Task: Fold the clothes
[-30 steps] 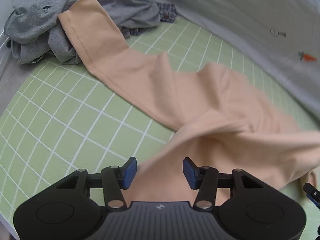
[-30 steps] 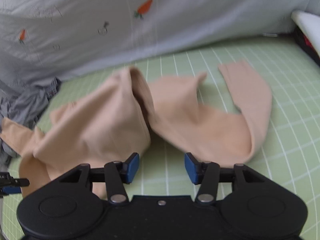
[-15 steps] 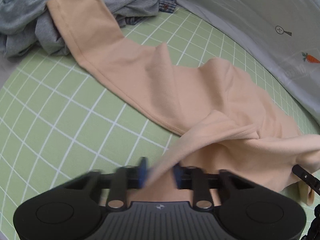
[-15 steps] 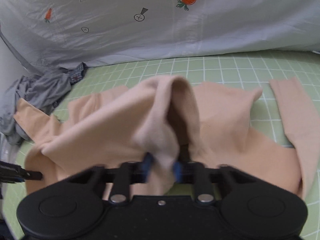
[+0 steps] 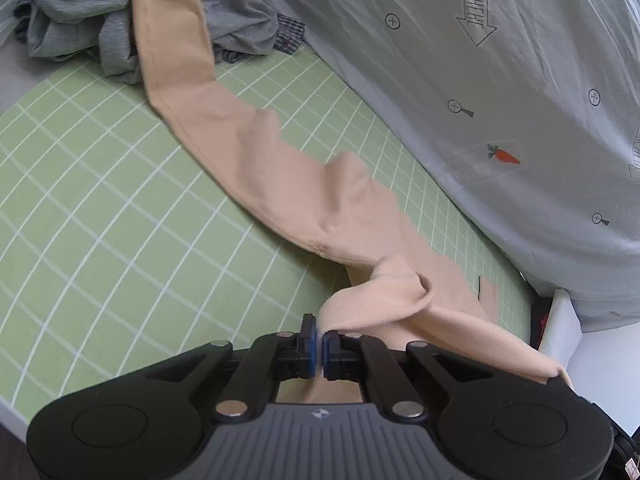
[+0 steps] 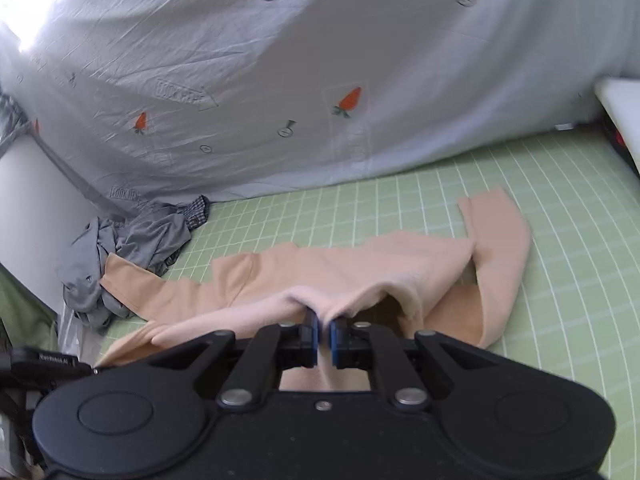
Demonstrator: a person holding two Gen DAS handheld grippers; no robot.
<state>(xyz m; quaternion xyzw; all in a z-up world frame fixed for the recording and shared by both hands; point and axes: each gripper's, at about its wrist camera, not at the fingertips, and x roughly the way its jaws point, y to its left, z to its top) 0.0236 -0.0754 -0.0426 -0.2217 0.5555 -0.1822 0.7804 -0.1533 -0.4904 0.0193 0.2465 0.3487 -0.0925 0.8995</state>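
Observation:
A peach long-sleeved top (image 5: 280, 176) lies spread on the green grid mat (image 5: 100, 208). One sleeve runs up to the far left onto a grey pile. My left gripper (image 5: 319, 338) is shut on the near edge of the top and holds it lifted. In the right wrist view the peach top (image 6: 340, 268) lies across the mat (image 6: 560, 240) with its other sleeve folded over at the right. My right gripper (image 6: 325, 330) is shut on a raised fold of the near edge.
A pile of grey clothes (image 5: 120, 12) with a checked garment lies at the far left of the mat, and it also shows in the right wrist view (image 6: 128, 252). A pale sheet with carrot prints (image 6: 320, 80) rises behind the mat. The other gripper's body (image 6: 44, 364) shows at the left edge.
Both grippers went from open to shut on the near edge of the peach top and have lifted it, drawing the cloth toward me.

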